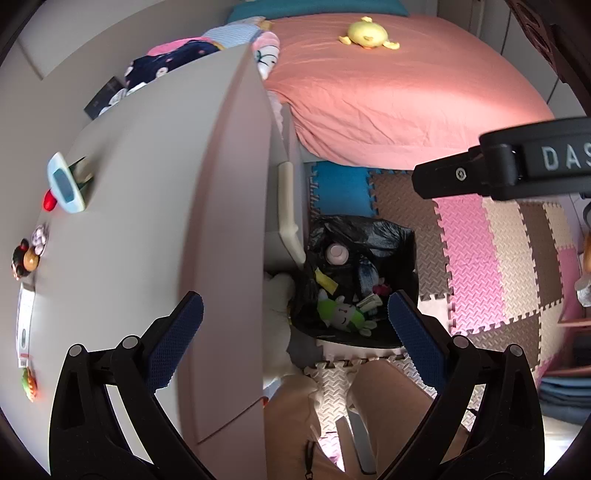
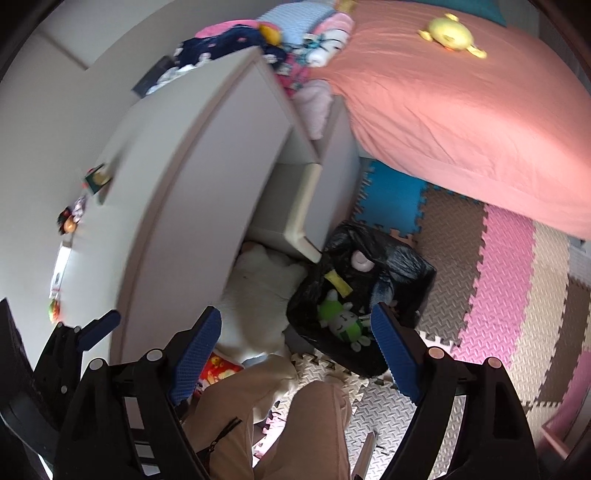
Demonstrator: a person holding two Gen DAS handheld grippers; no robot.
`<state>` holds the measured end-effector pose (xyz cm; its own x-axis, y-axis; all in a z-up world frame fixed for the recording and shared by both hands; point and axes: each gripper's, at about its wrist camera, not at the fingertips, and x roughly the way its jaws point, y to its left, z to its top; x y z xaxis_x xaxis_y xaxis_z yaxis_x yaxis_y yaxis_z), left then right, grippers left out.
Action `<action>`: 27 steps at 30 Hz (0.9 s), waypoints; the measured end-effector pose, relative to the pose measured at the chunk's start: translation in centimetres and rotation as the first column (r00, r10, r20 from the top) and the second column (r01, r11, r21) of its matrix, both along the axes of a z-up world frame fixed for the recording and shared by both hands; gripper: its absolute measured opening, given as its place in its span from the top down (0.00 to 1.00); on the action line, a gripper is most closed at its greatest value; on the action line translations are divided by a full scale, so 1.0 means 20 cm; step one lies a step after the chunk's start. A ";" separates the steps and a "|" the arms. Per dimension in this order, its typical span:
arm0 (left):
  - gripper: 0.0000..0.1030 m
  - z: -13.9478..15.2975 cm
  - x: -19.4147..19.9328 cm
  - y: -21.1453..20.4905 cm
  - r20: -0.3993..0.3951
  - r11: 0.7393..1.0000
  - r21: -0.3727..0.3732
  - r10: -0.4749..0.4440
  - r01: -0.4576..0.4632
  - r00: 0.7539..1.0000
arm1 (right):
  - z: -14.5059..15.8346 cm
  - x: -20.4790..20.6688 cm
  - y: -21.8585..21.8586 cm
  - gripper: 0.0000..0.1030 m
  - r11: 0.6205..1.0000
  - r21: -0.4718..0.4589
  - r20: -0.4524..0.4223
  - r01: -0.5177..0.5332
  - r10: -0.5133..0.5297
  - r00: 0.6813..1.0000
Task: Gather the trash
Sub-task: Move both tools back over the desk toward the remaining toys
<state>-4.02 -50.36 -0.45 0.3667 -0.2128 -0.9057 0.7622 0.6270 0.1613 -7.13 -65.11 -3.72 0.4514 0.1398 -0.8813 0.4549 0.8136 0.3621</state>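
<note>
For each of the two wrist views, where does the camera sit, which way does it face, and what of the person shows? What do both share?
Left wrist: rides the left hand-held gripper, open, above the desk edge, looking down at the trash bin; the person's legs and the right hand-held gripper show.
Right wrist: rides the right hand-held gripper, open, looking down at the bin; the legs and left hand-held gripper show.
Shared: bin, green plush toy, desk, pink bed, foam mats.

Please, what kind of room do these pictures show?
Most likely a child's bedroom: a bed with a yellow plush on it, a foam puzzle mat on the floor, and a desk beside the bed.
</note>
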 end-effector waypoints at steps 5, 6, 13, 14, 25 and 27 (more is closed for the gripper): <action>0.06 0.05 0.06 0.12 0.010 0.999 -0.014 0.046 -0.046 0.999 | 0.10 0.09 0.16 0.19 0.997 -0.017 0.039 -0.076 0.076 0.996; 0.06 0.06 0.08 0.15 0.012 0.998 -0.017 0.057 -0.056 0.998 | 0.12 0.12 0.20 0.19 0.995 -0.020 0.049 -0.094 0.095 0.994; 0.06 0.13 0.19 0.46 0.033 0.988 -0.024 0.151 -0.150 0.988 | 0.23 0.31 0.52 0.19 0.971 -0.051 0.087 -0.235 0.239 0.967; 0.06 0.15 0.22 0.52 0.038 0.985 -0.026 0.173 -0.172 0.984 | 0.24 0.35 0.57 0.19 0.965 -0.057 0.089 -0.257 0.261 0.961; 0.06 0.25 0.45 1.16 0.045 0.913 -0.084 0.404 -0.400 0.914 | 0.33 0.67 1.13 0.19 0.894 -0.090 0.090 -0.440 0.447 0.890; 0.06 0.26 0.48 1.27 0.050 0.899 -0.085 0.435 -0.430 0.899 | 0.35 0.73 1.24 0.19 0.873 -0.097 0.086 -0.478 0.486 0.870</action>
